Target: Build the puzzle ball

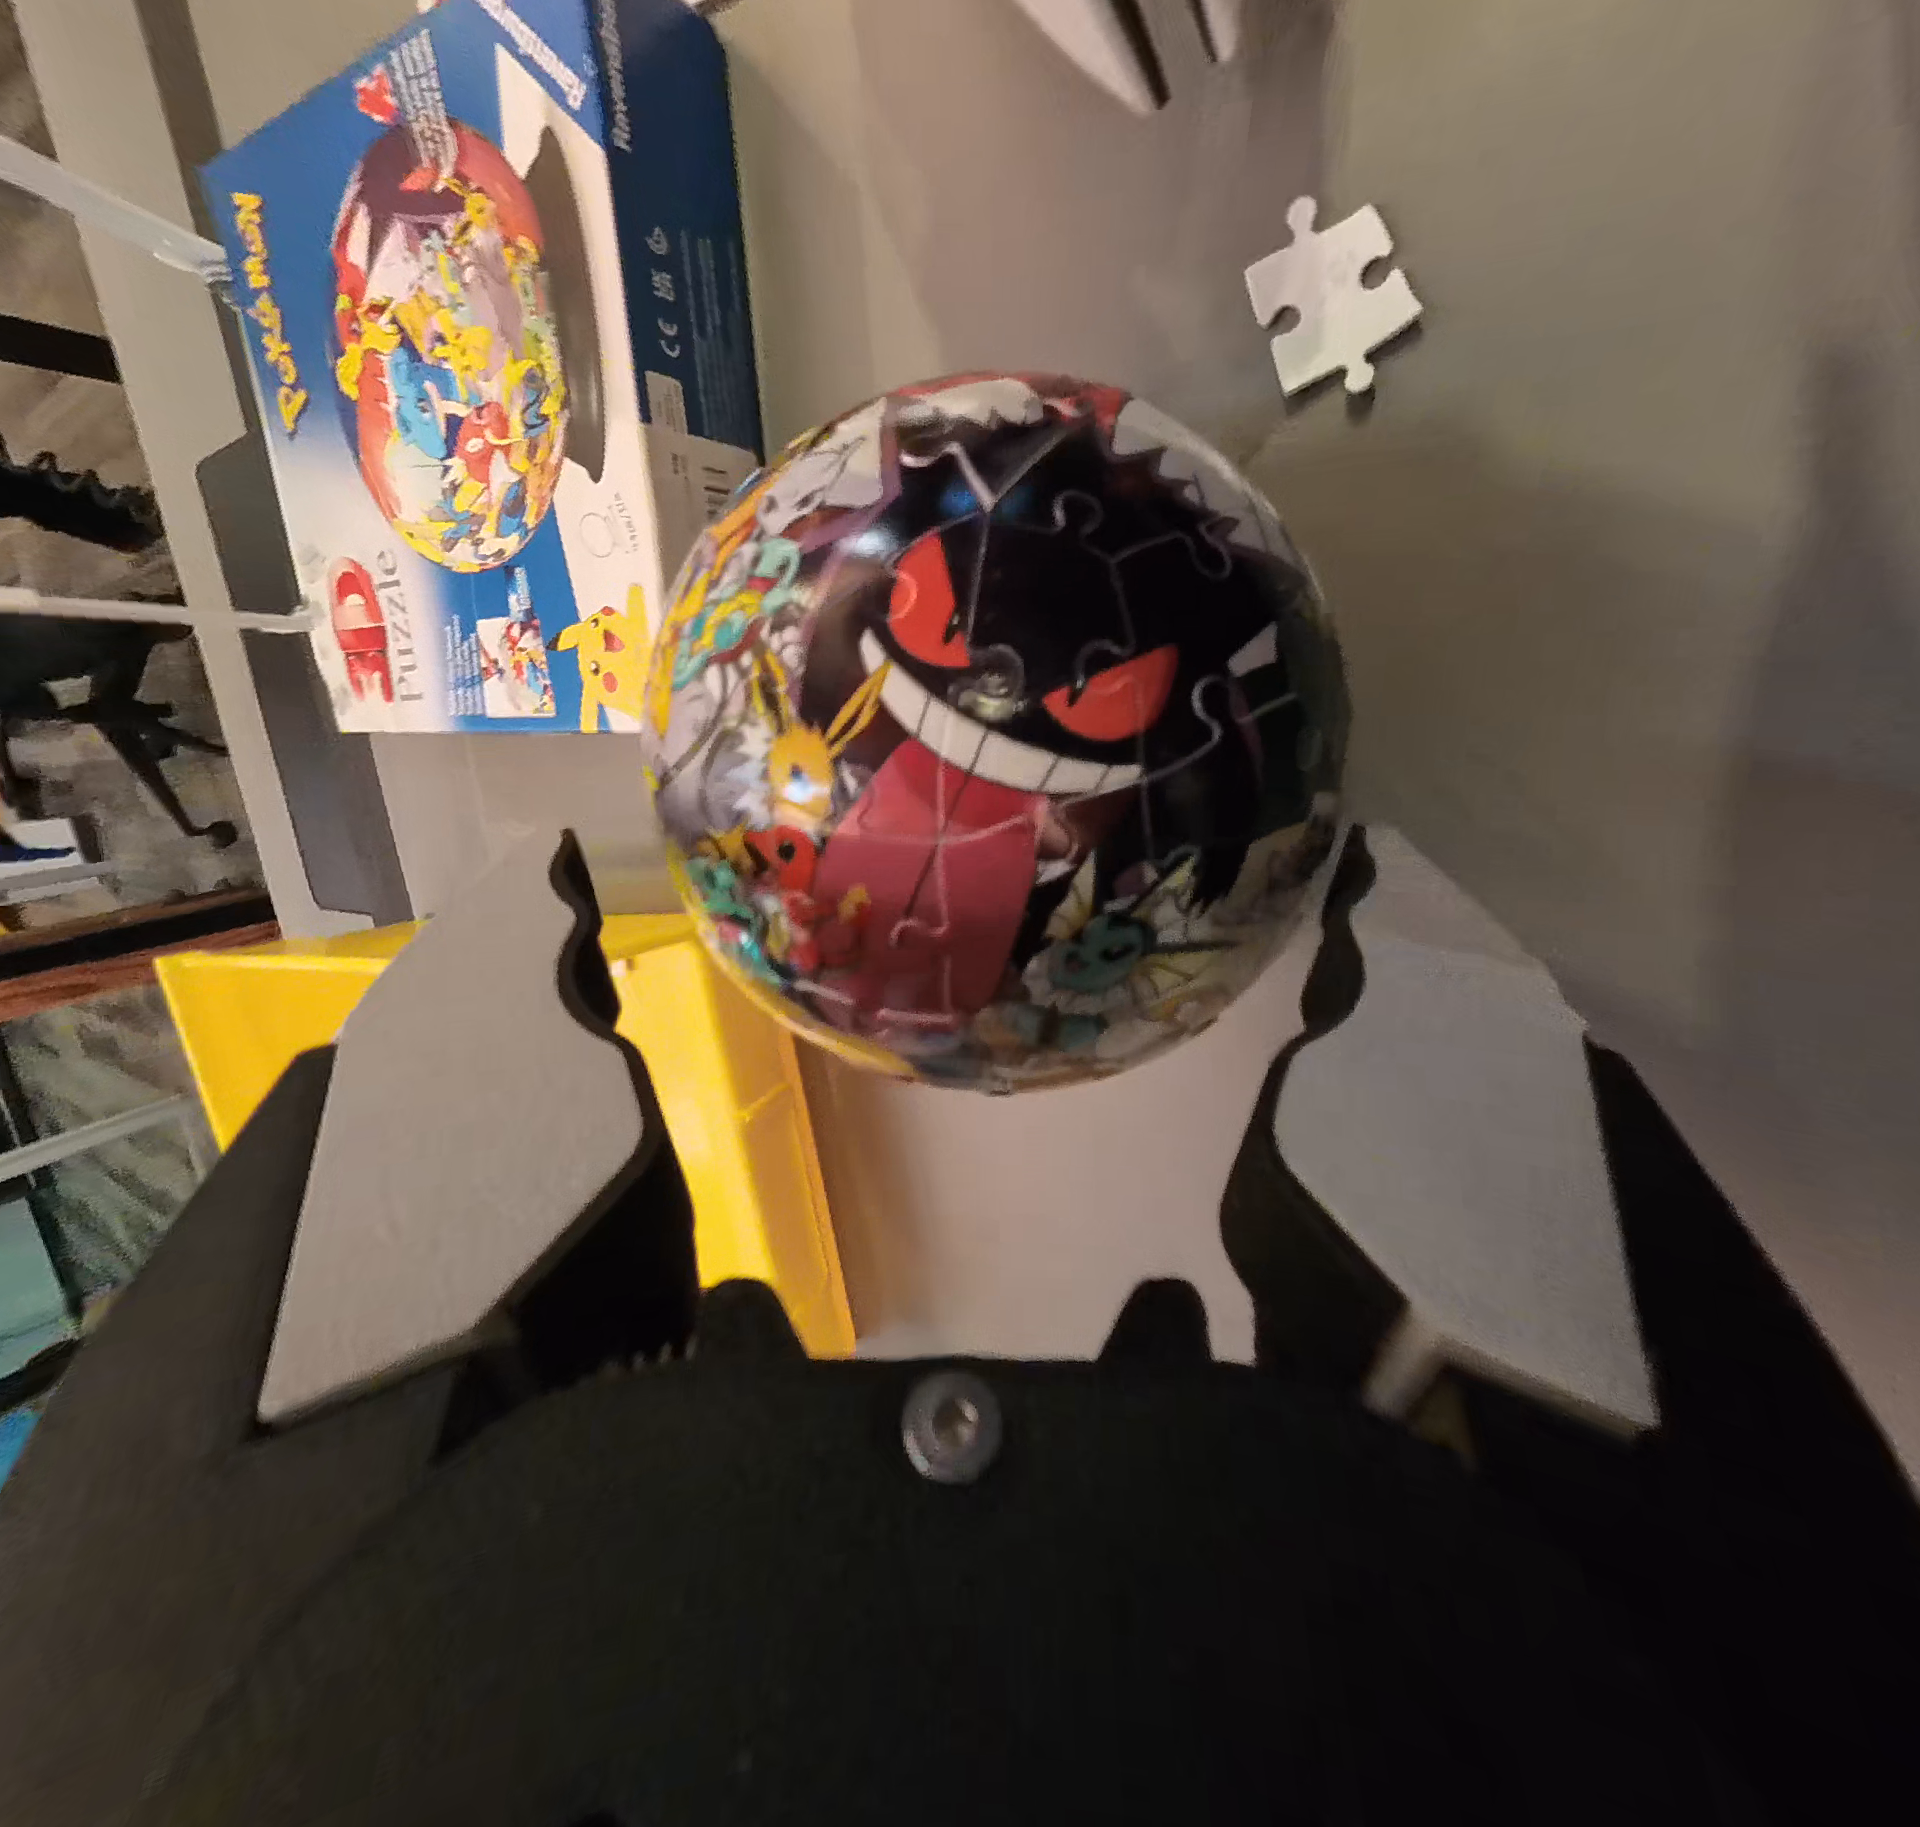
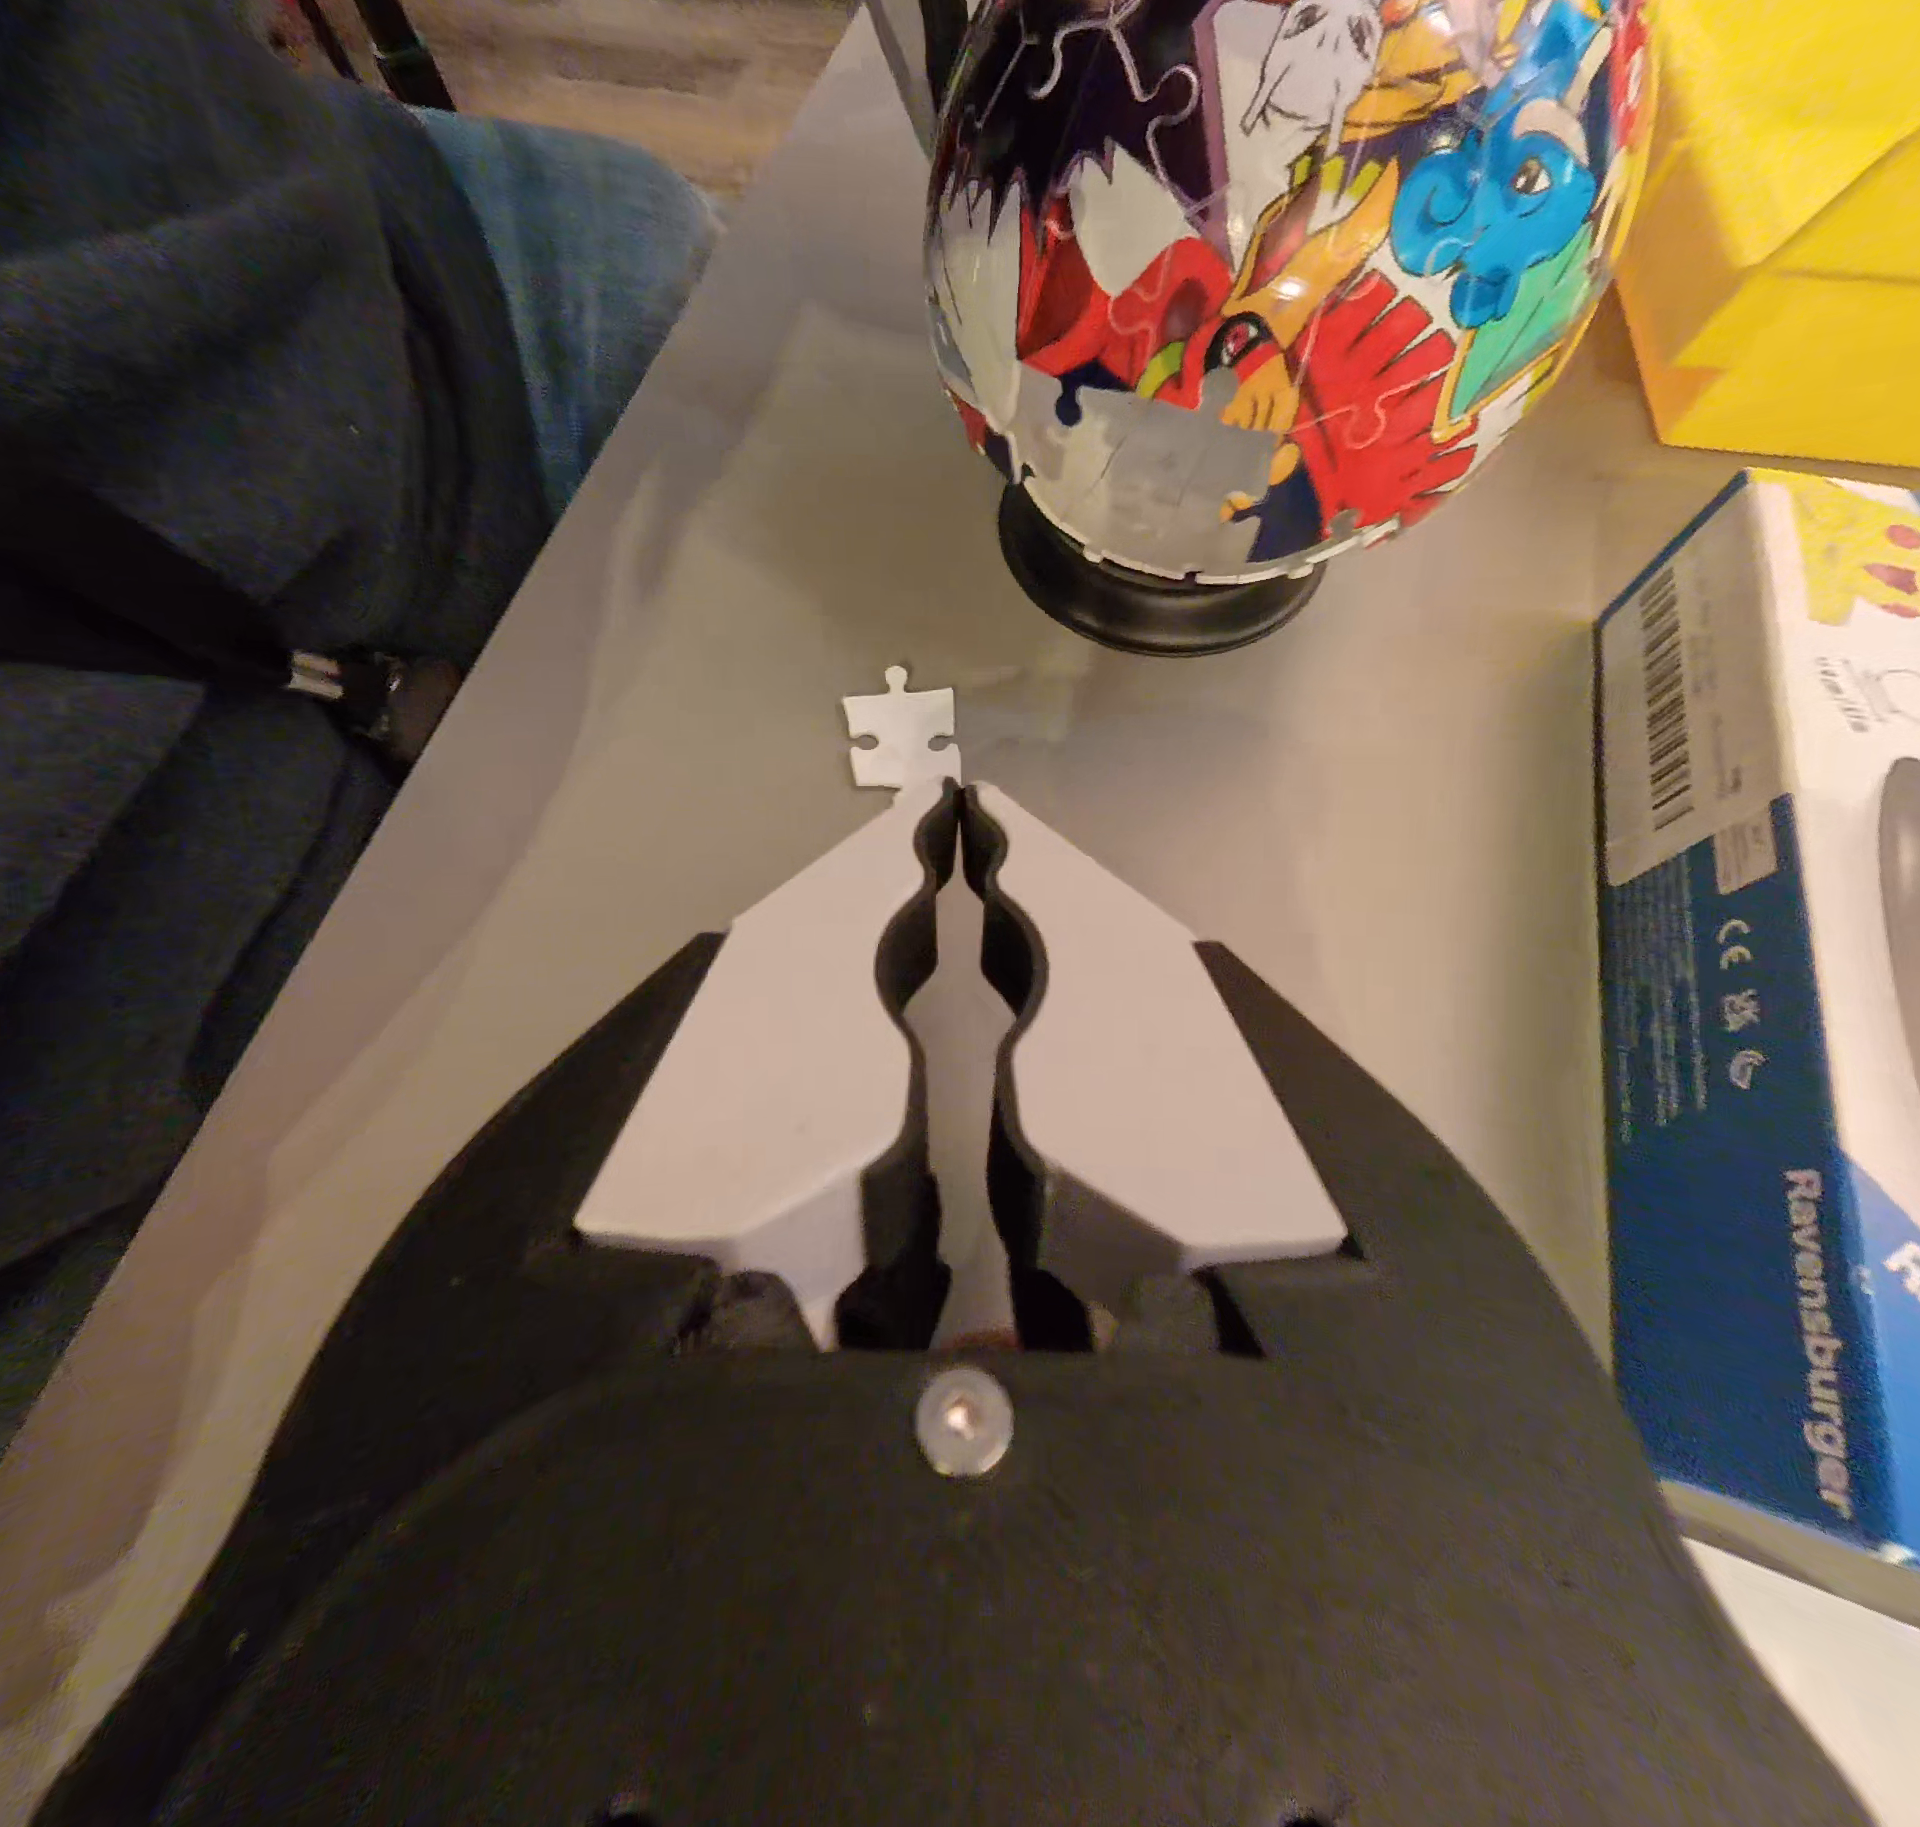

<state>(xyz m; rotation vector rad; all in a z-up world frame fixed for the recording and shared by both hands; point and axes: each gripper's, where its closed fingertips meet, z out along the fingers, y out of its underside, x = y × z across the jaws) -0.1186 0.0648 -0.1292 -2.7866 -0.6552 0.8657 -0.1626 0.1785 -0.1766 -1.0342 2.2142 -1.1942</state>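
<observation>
The puzzle ball, covered in bright cartoon figures, stands on a black stand on the pale table. A grey patch shows low on the ball, near the stand. My left gripper is wide open around the ball's lower half, and the left pad stands clear of it. A single white puzzle piece lies flat on the table; it also shows in the left wrist view. My right gripper is shut, with its tips at the piece's near right corner. The piece is not in its grasp.
A blue and white puzzle box lies beside the ball and also shows in the right wrist view. A yellow box stands behind the ball. A person in dark clothes sits at the table's left edge. Spacing between my two grippers at the tips: around 15 centimetres.
</observation>
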